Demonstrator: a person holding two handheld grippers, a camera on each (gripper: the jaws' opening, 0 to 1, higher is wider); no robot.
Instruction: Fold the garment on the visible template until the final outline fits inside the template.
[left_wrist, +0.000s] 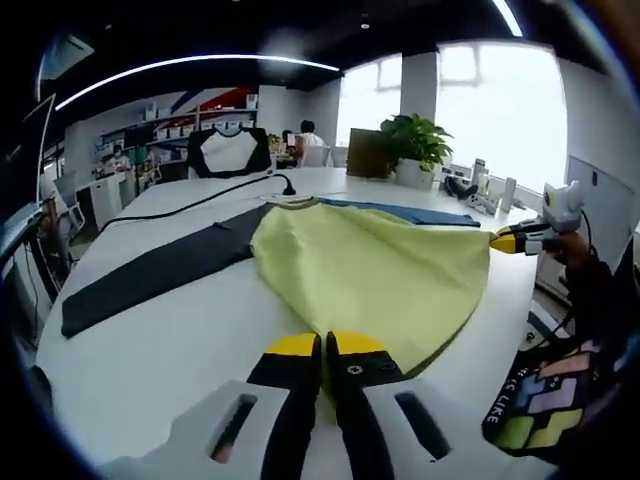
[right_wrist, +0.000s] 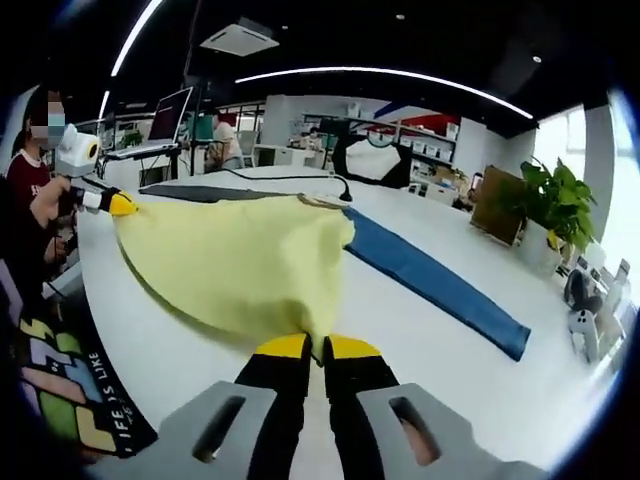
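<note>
A yellow garment (left_wrist: 370, 270) lies spread on the white table (left_wrist: 170, 350), its collar (left_wrist: 290, 203) at the far side. A black sleeve (left_wrist: 150, 270) runs off to the left and a blue sleeve (left_wrist: 400, 212) to the right. My left gripper (left_wrist: 322, 345) is shut at the garment's near edge and seems to pinch it. In the right gripper view it (right_wrist: 112, 204) sits at the garment's left corner. My right gripper (right_wrist: 318, 346) is shut on the yellow garment (right_wrist: 240, 260), which rises from its tips. In the left gripper view it (left_wrist: 515, 240) holds the right corner.
A black cable (left_wrist: 200, 200) crosses the far table. A potted plant (left_wrist: 412, 140) and a brown box (left_wrist: 365, 155) stand at the back, with a black-and-white shirt (left_wrist: 230, 152) on display. A person's patterned clothing (left_wrist: 545, 400) is close by the table edge.
</note>
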